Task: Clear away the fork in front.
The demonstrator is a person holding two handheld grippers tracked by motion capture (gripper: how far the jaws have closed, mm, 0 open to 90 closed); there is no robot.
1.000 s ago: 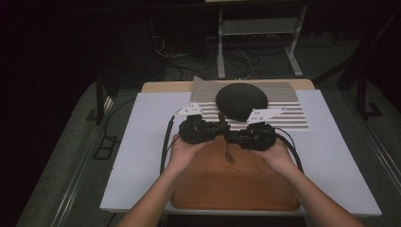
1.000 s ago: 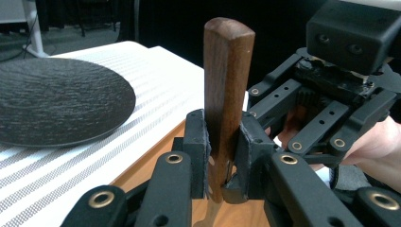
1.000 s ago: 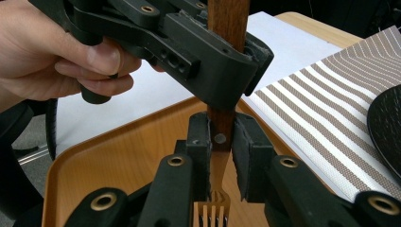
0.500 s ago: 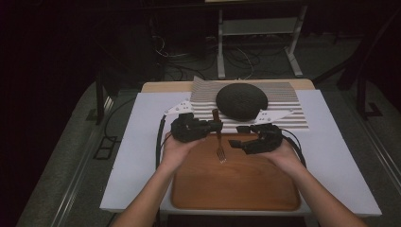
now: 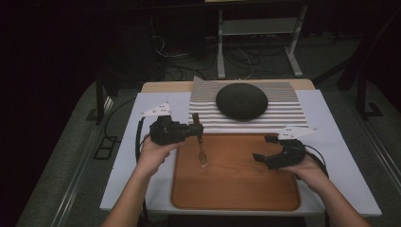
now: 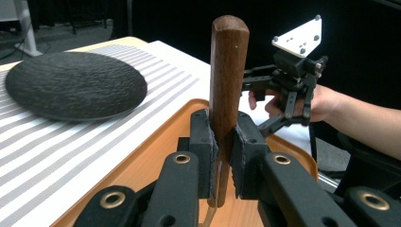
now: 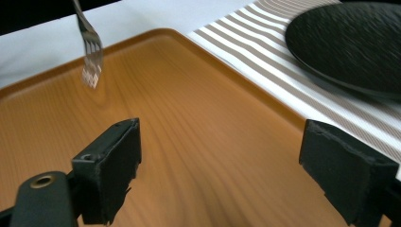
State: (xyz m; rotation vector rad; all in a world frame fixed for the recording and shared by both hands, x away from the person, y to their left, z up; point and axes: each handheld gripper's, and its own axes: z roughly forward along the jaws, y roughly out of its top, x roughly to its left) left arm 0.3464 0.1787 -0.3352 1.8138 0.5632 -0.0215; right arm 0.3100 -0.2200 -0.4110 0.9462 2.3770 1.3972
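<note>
Fork first: it hangs above the left part of the wooden tray, tines down and clear of the wood, its brown wooden handle pointing up. The left gripper pinches that handle about midway, both black pads pressed flat against the wood; in the left gripper view the handle stands upright between them, rounded end on top. Holding it by the handle keeps the metal end free, which I judge suits setting it down somewhere tines first or laying it beside the plate.

The right gripper hovers over the right part of the tray with its jaws spread wide and nothing between them; in its own view the tray's grain runs bare between the two pads and the tines dangle farther off. To me it looks ready to take or steady the fork, though it is well apart from it now.

Beyond the tray lies a striped placemat with a dark, rough-textured round plate resting on it, the sort of spot cutlery would go next to. All this sits on a white-covered desk.

Count: one fork, one tray, one placemat, one plate, two grippers.
</note>
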